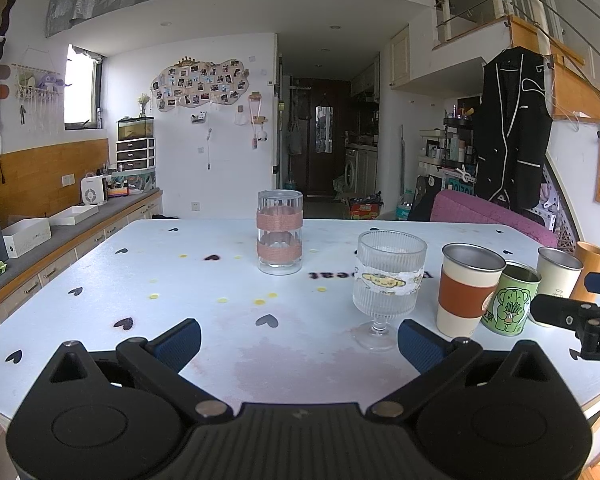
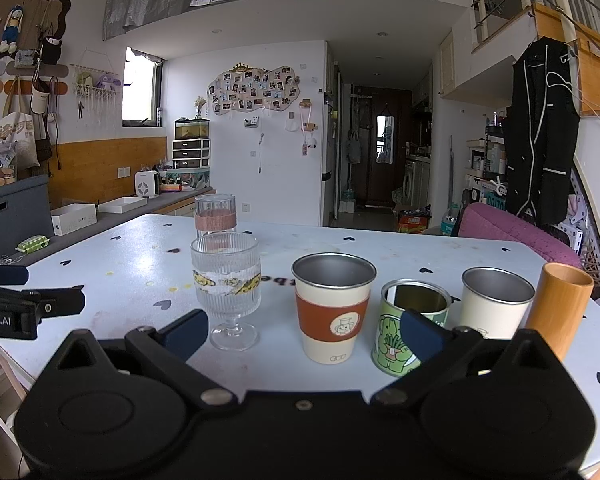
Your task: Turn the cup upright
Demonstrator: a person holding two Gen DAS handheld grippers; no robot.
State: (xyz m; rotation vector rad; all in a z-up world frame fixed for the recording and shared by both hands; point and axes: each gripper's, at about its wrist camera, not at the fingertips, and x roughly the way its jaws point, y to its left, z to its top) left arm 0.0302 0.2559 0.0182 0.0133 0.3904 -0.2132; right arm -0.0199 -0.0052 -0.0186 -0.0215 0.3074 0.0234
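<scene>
Fingers (image 1: 180,344) of your left gripper (image 1: 298,342) and right gripper (image 2: 306,334) stand apart, holding nothing, because all 6 cups, like the sleeved cup (image 2: 332,312), look already upright.

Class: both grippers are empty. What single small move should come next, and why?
Probably swing the open right gripper rightward toward the bamboo cup: its top looks closed, perhaps inverted, while the orange-sleeved cup and white cup show open mouths.
</scene>
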